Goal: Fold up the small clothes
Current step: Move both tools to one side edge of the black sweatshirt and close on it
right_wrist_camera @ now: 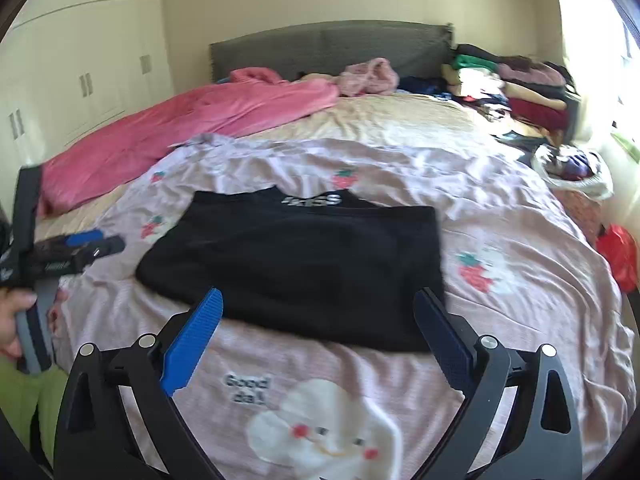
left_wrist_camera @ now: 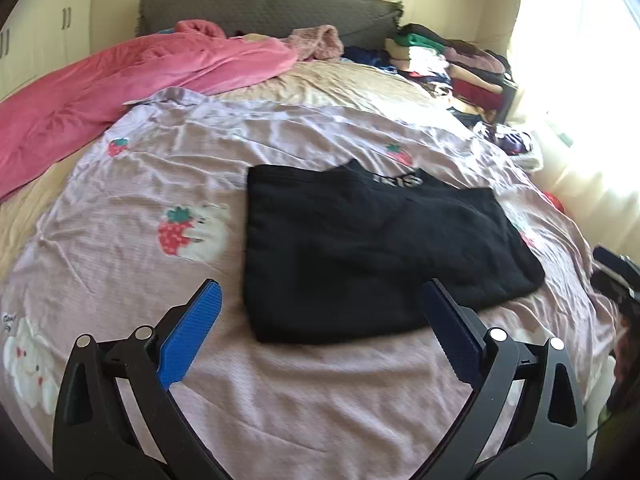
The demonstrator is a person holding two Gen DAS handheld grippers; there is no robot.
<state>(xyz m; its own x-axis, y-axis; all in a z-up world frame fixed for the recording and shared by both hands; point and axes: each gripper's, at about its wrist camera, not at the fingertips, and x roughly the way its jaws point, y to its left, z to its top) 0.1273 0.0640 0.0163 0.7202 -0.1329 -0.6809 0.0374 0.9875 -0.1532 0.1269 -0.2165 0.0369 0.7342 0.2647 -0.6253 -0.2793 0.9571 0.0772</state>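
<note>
Black garment (left_wrist_camera: 376,252) lies flat on the pink strawberry-print sheet (left_wrist_camera: 132,184) mid-bed, already folded into a rough rectangle with a white-lettered band (left_wrist_camera: 398,179) showing at its far edge, 12 o'clock side. Left gripper (left_wrist_camera: 322,296) hangs above the near edge, jaws spread wide, nothing between the blue pads (left_wrist_camera: 192,332); the garment's near-left corner sits around 12 o'clock just past its tips. Right gripper (right_wrist_camera: 318,304) is the same story: jaws wide apart, empty, near edge of the cloth just beyond its tips at 12 o'clock. In the right wrist view the left gripper shows at 9 o'clock, held in a hand (right_wrist_camera: 12,320), clear of the cloth. My read: a fold has just been laid and both tools are off the fabric, so we're between folds or at the end of this piece. Shape still looks wide left-to-right, so one more fold across, 3 o'clock edge over to 9 o'clock, seems likely; can't tell if that's intended. Next move calls for both grippers dropping to the same side edge, pinching all layers together at near and far corners, and carrying them over level so the stack doesn't shear. Risk: thick dark fabric, layers hard to tell apart, easy to grab only the top ply. Stack of folded clothes (left_wrist_camera: 452,60) sits at 1 o'clock by the headboard (left_wrist_camera: 240,8), probable drop-off once done. Pink blanket (left_wrist_camera: 120,80) at 10 o'clock is well apart, no interference.
</note>
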